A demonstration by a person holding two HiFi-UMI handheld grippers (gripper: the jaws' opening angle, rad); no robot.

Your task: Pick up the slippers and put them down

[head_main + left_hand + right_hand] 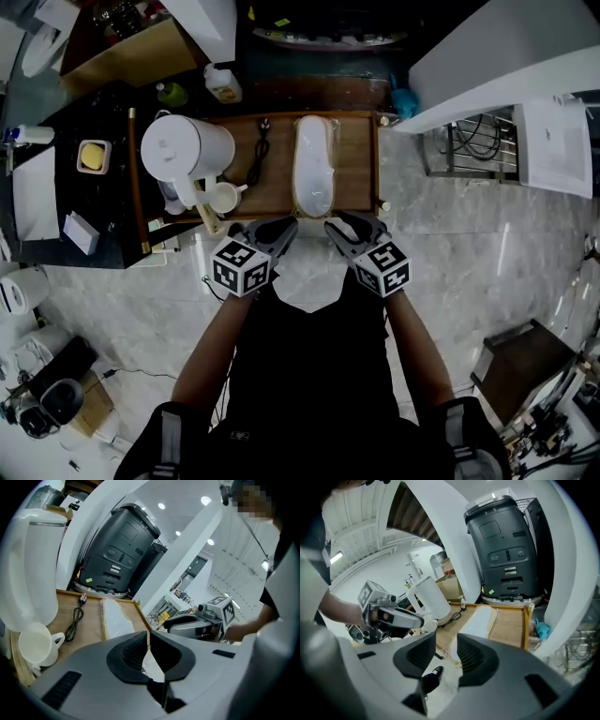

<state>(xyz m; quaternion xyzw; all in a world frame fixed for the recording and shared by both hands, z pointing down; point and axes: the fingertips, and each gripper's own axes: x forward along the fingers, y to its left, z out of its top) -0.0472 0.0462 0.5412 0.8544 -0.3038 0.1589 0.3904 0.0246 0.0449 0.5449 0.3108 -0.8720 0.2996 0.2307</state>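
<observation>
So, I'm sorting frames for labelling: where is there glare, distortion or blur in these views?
Head view: sharp and evenly lit, with pale glare streaks on the marble floor. Left gripper view: strong fisheye, black corners, blown-out ceiling lights, and a mosaic patch laid over the top right. Right gripper view: same fisheye bending and black corners.

Clad in a black short-sleeved top [309, 375] and a black shoe [432, 676]. Equipped with a grey left hand-held gripper [277, 231] and a matching right hand-held gripper [347, 228], both lined with black ribbed pads [471, 656] and topped by cubes [241, 267] of black-and-white square markers.
</observation>
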